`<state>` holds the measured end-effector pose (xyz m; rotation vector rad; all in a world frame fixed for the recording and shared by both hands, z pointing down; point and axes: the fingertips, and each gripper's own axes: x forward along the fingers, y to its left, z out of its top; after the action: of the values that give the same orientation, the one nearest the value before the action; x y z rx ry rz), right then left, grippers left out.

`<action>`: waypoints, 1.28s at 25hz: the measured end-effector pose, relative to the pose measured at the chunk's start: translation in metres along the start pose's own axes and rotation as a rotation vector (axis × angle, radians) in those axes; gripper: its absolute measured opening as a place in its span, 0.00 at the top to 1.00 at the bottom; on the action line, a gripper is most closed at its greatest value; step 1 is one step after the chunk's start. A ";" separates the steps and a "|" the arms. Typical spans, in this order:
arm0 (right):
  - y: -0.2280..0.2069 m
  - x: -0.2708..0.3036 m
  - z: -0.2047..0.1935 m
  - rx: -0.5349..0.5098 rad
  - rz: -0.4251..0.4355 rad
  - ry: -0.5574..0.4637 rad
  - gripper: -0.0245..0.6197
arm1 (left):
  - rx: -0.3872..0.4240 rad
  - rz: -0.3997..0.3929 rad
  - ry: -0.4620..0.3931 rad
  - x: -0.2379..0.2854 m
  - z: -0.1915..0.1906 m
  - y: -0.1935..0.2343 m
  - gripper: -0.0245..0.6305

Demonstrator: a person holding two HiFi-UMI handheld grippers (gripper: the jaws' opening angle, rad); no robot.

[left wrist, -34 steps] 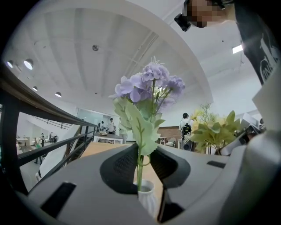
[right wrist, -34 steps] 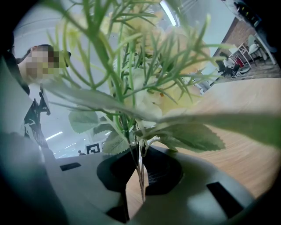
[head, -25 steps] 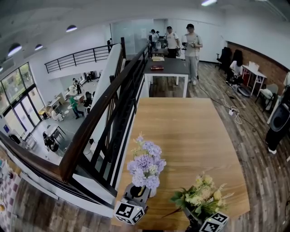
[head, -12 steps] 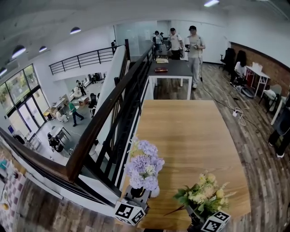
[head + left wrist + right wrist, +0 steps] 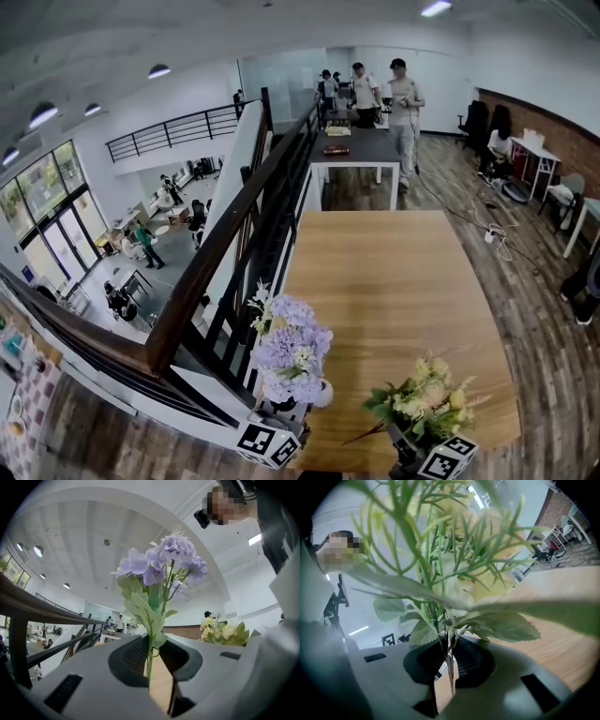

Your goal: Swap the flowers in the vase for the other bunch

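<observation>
A purple bunch of flowers (image 5: 291, 345) (image 5: 164, 557) stands upright over the table's near left corner. My left gripper (image 5: 281, 410) (image 5: 154, 656) is shut on its green stem; the jaws have just been closing slightly on it. Just right of the stems, a small white vase (image 5: 322, 394) peeks out, mostly hidden. A yellow bunch with green leaves (image 5: 422, 405) (image 5: 459, 573) is held upright near the front edge. My right gripper (image 5: 405, 442) (image 5: 450, 660) is shut on its thin stems.
The wooden table (image 5: 403, 281) stretches away ahead. A dark railing (image 5: 234, 253) runs along its left side above a drop to a lower floor. Beyond stand a dark table (image 5: 361, 145) and several people (image 5: 403, 103).
The purple bunch has risen and drifted a little left with my left gripper, away from the white vase. The yellow bunch and right gripper have stayed put.
</observation>
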<state>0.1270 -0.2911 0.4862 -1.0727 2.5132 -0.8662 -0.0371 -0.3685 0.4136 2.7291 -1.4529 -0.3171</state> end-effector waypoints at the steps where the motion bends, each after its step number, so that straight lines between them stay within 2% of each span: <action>1: 0.000 -0.001 -0.001 0.000 0.000 0.001 0.88 | -0.001 -0.002 -0.001 -0.001 0.002 -0.001 0.86; 21: 0.022 0.004 -0.007 -0.001 0.056 0.012 0.88 | -0.022 0.012 -0.031 -0.042 0.028 -0.012 0.87; 32: 0.035 0.009 -0.018 -0.025 0.063 0.015 0.88 | -0.025 0.041 -0.036 -0.077 0.028 -0.010 0.87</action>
<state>0.0932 -0.2709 0.4780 -0.9917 2.5622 -0.8312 -0.0760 -0.2970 0.3974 2.6837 -1.5006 -0.3814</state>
